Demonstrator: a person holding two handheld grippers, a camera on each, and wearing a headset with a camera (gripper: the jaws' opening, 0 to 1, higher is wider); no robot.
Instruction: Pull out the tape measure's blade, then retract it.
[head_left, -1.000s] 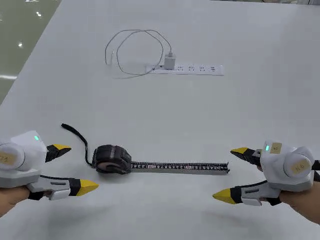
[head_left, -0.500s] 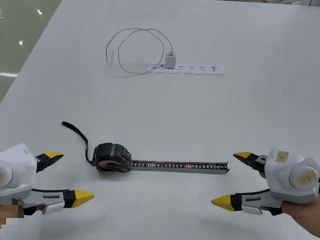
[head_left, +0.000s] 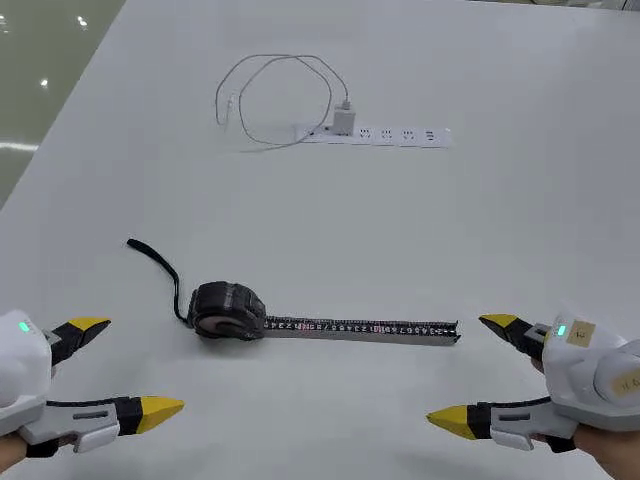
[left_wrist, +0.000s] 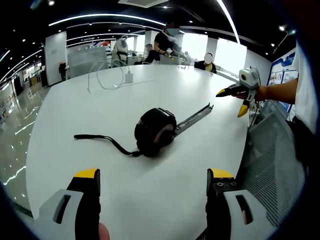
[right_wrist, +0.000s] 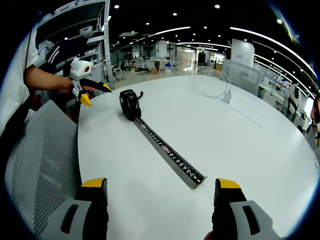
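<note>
- The tape measure (head_left: 226, 311) lies on the white counter (head_left: 420, 230), its dark round case resting on its side in the near-left part of the head view
- Its blade (head_left: 360, 329) is pulled out and lies flat on the counter, running from the case toward the right, with the end hook at the end away from the case
- A black wrist strap (head_left: 155, 268) trails from the left side of the case and curves away across the counter
- The left gripper (head_left: 132, 365) hovers near the case on its left, apart from it; its yellow-tipped jaws are spread wide and empty
- The right gripper (head_left: 470, 370) hovers just beyond the blade's hooked end, apart from it; its jaws are spread wide and empty too
- In the left gripper view the case sits ahead between the jaws; in the right gripper view the blade's end lies just ahead between the jaws and the blade runs off to the case
- Farther back on the counter a white power strip (head_left: 385, 135) lies flat, with a white charger (head_left: 345, 122) plugged in near its left end and a thin white cable (head_left: 270, 100) looping away from it
</note>
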